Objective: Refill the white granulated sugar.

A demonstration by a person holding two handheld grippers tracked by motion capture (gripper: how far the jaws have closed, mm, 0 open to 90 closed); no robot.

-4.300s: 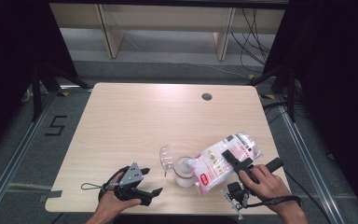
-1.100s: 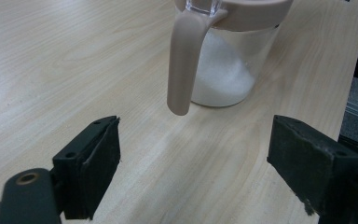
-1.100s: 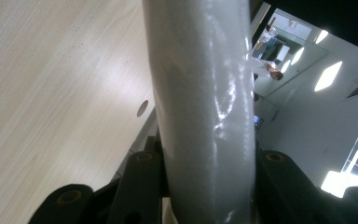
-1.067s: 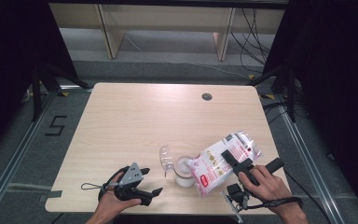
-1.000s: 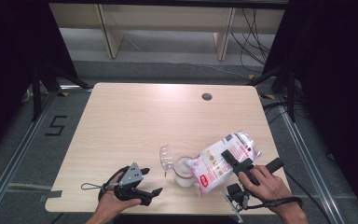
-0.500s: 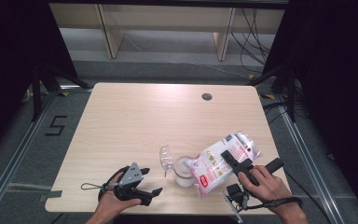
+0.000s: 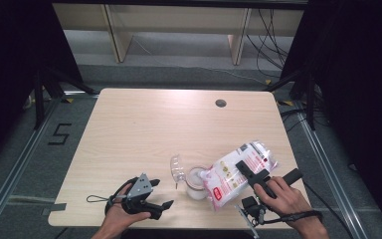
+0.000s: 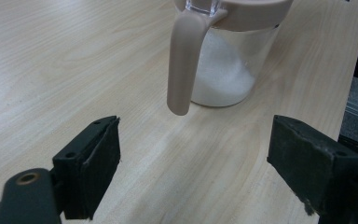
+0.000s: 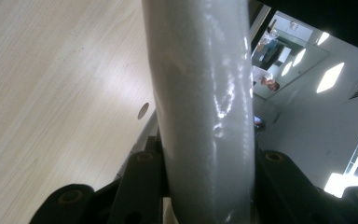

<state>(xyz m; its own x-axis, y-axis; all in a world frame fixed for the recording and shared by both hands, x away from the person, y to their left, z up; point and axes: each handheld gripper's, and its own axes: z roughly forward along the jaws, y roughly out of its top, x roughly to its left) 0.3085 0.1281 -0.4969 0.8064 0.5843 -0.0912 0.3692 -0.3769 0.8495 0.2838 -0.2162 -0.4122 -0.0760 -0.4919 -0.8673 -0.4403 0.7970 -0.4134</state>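
A white bag with red print [image 7: 229, 175] hangs tilted over a small clear jar [image 7: 196, 182] near the table's front edge. The jar's lid [image 7: 177, 168] is flipped open to the left. My right gripper [image 7: 264, 172] is shut on the bag's upper end; in the right gripper view the bag [image 9: 200, 107] stands pinched between the jaws of my right gripper [image 9: 198, 186]. My left gripper [image 7: 162, 193] rests at the front left, open and empty, pointing at the jar. In the left gripper view the jar [image 8: 226, 74] holds white granules and has a beige handle [image 8: 182, 60]; my left gripper [image 8: 193, 172] stands short of it.
The light wooden table [image 7: 144, 129] has a round cable hole [image 7: 221, 103] at the back right. Shelving and cables lie on the floor beyond the far edge. Dark curtains flank both sides.
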